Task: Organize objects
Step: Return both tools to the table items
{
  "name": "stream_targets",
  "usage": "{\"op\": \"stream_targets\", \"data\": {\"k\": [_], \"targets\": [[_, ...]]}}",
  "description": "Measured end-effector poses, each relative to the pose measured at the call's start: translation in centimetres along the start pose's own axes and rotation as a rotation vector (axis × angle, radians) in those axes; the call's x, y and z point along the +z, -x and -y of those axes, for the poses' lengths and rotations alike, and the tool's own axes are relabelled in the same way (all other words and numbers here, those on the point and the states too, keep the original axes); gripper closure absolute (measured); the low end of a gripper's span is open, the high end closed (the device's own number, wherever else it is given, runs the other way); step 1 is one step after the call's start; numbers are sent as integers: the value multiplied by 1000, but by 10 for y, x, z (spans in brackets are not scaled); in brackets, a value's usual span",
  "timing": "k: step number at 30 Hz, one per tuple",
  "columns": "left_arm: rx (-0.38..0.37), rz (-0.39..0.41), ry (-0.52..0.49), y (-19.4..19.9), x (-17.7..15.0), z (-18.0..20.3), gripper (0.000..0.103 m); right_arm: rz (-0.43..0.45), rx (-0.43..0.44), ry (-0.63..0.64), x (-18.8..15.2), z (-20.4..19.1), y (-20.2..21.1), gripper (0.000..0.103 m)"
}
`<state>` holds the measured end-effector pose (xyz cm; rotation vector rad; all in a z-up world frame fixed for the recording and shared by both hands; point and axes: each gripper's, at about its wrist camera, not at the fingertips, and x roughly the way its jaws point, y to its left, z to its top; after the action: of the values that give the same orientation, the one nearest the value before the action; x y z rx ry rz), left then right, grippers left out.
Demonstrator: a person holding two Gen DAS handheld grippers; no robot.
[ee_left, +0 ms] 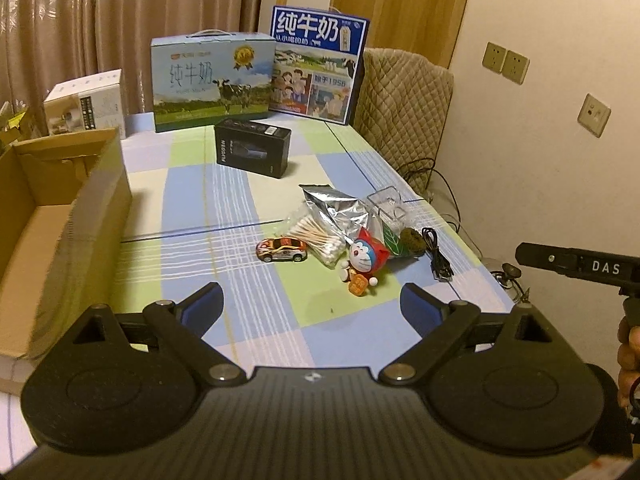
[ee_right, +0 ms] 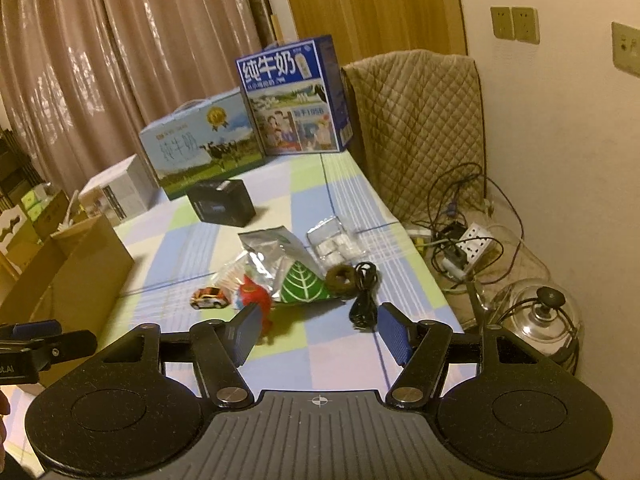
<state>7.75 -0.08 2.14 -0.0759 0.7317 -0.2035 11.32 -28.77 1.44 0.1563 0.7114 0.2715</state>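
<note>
Several small things lay clustered on the checked tablecloth (ee_left: 192, 184), right of the open corrugated cardboard box (ee_left: 60, 216): a glossy toy car (ee_left: 282, 249), a clear bag of cotton swabs (ee_left: 316, 238), a crinkled foil pouch (ee_left: 334, 208), a round-headed Doraemon figure (ee_left: 362, 262) and a coiled black cable (ee_left: 438, 254). The left gripper (ee_left: 310, 308) hung wide apart, empty; the right gripper (ee_right: 318, 330) stood partly open, holding nothing.
</note>
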Motion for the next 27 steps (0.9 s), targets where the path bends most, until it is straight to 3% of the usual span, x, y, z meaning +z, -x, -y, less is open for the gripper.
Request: {"op": "stream_targets", "data": {"k": [4,14,27], "targets": [[-7,-21,-3,-25,4,9,10,-25,-9,-5,4,11,-23,42],[-19,-70,-30,-87,11,26,10,-94,-19,-19,8,33,-86,64],[-55,-101,-62,-146,10,31,14,-159,-26,3,9,49,-149,76]]}}
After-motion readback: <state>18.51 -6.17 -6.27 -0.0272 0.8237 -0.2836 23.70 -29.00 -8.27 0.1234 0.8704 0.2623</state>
